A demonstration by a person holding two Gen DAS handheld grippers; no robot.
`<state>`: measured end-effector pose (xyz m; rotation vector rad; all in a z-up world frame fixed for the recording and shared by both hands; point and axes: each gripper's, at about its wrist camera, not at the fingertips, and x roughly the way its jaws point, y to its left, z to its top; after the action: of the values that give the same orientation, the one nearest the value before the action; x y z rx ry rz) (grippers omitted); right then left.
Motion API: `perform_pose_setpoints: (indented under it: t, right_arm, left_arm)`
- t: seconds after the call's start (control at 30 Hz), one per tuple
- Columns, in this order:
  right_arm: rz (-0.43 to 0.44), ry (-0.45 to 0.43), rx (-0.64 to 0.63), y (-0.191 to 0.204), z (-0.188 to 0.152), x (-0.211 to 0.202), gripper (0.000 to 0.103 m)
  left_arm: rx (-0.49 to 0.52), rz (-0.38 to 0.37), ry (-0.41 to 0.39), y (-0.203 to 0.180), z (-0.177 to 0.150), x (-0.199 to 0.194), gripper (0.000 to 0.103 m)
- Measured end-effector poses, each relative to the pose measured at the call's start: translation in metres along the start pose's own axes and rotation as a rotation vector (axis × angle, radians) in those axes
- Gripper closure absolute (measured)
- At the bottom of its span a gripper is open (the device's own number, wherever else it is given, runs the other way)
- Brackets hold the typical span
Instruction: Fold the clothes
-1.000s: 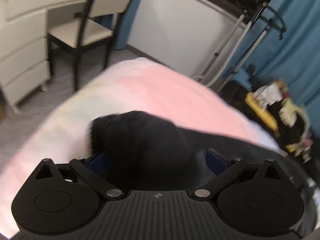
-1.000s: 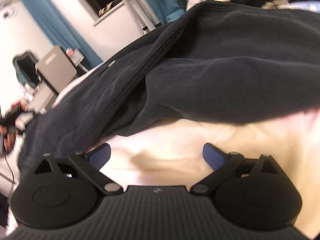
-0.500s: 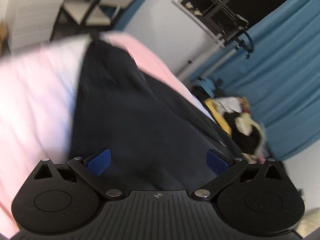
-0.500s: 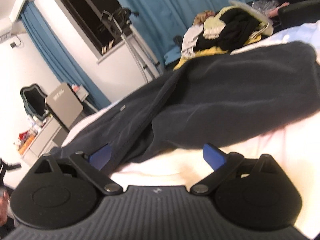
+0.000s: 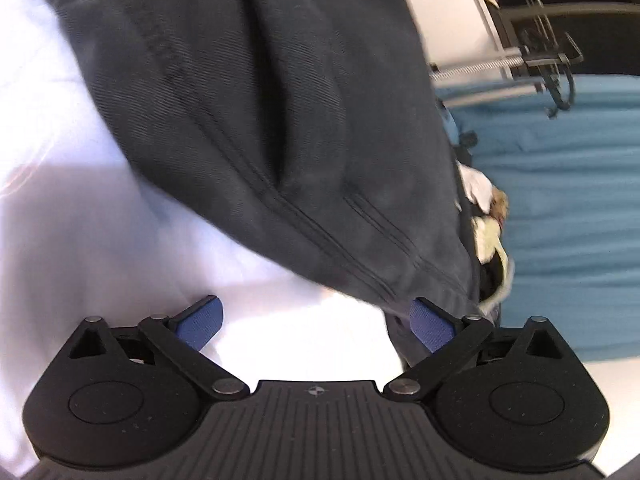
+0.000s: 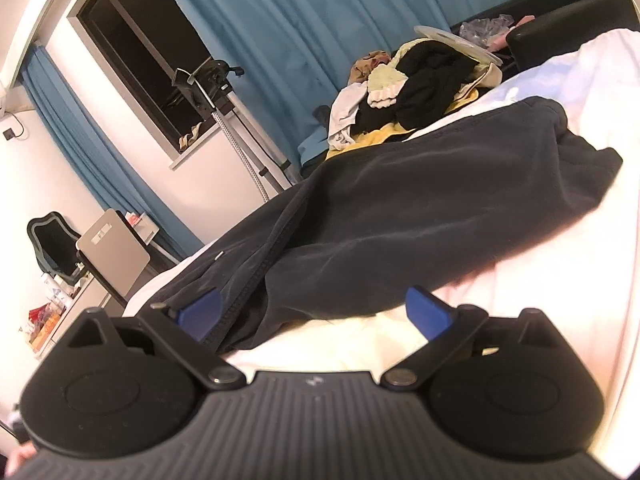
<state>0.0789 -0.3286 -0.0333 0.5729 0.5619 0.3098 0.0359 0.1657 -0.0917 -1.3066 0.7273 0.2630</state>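
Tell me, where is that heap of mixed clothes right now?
In the right wrist view the clothes heap sits upper right, beyond the dark garment spread on the bed, against the blue curtain.

No readable text, label, brand or number shows in either view.

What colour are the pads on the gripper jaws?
Blue, on both grippers; the right gripper's pads show it best, in the right wrist view.

Pale-sheeted bed (image 6: 568, 264); dark garment (image 6: 400, 216) spread flat on it.
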Motion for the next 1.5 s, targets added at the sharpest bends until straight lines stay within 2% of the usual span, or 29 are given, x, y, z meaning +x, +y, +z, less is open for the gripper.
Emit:
perform_pose_setpoints:
  t: [0.2, 0.3, 0.33, 0.37, 0.43, 0.53, 0.63, 0.7, 0.73, 0.8, 0.83, 0.9, 0.93, 0.97, 1.13, 1.3, 1.4, 1.5]
  right_arm:
    - [0.019, 0.025, 0.108, -0.003, 0.013, 0.032, 0.004]
    - [-0.009, 0.034, 0.134, 0.002, 0.034, 0.063, 0.004]
    - [-0.021, 0.041, 0.139, 0.004, 0.042, 0.078, 0.004]
    - [-0.034, 0.049, 0.145, 0.006, 0.049, 0.093, 0.004]
    - [-0.06, 0.063, 0.162, 0.011, 0.066, 0.129, 0.004]
    - [-0.097, 0.074, 0.158, 0.023, 0.088, 0.183, 0.004]
    - [-0.128, 0.058, 0.123, 0.036, 0.104, 0.226, 0.014]
    - [-0.191, 0.037, 0.1, 0.038, 0.112, 0.248, 0.019]
    - [-0.215, 0.034, 0.086, 0.038, 0.114, 0.255, 0.026]
    - [-0.275, 0.039, 0.058, 0.034, 0.117, 0.267, 0.055]
    - [-0.288, 0.038, 0.063, 0.031, 0.117, 0.265, 0.084]
    - [-0.294, 0.025, 0.07, 0.027, 0.116, 0.254, 0.09]
    - [-0.288, 0.012, 0.069, 0.026, 0.115, 0.245, 0.092]
    - [-0.289, 0.006, 0.056, 0.027, 0.114, 0.235, 0.095]
    - [-0.217, -0.021, 0.045, 0.037, 0.103, 0.142, 0.095]
    - [-0.123, 0.008, 0.154, 0.028, 0.063, 0.037, 0.095]
    - [-0.097, 0.086, 0.199, 0.021, 0.029, -0.009, 0.095]
    - [-0.088, 0.204, 0.324, -0.002, -0.003, -0.027, 0.091]
  left_arm:
    - [-0.16, -0.056, -0.093, 0.024, 0.016, -0.004, 0.01]
    - [-0.197, -0.046, -0.132, 0.035, 0.024, -0.003, 0.028]
    - [-0.208, -0.04, -0.141, 0.038, 0.027, -0.003, 0.038]
    - [-0.211, -0.038, -0.156, 0.04, 0.029, -0.003, 0.055]
    - [-0.196, -0.033, -0.196, 0.043, 0.032, -0.003, 0.071]
    - [-0.19, -0.053, -0.214, 0.049, 0.036, -0.002, 0.076]
    - [-0.178, -0.082, -0.215, 0.056, 0.045, -0.002, 0.078]
    - [-0.141, -0.095, -0.222, 0.055, 0.048, -0.002, 0.078]
    - [-0.128, -0.101, -0.224, 0.054, 0.05, -0.001, 0.078]
    - [-0.106, -0.112, -0.228, 0.054, 0.053, 0.0, 0.078]
    - [-0.101, -0.117, -0.228, 0.054, 0.055, 0.001, 0.078]
    - [-0.092, -0.124, -0.232, 0.052, 0.056, -0.001, 0.083]
    - [-0.093, -0.126, -0.237, 0.052, 0.057, -0.004, 0.092]
    - [-0.095, -0.133, -0.243, 0.052, 0.056, -0.006, 0.094]
    - [-0.052, -0.189, -0.346, 0.043, 0.051, -0.04, 0.098]
    - [-0.026, -0.246, -0.454, 0.038, 0.042, -0.094, 0.098]
    - [-0.022, -0.241, -0.471, 0.037, 0.039, -0.116, 0.098]
    - [-0.014, -0.22, -0.474, 0.035, 0.036, -0.125, 0.098]
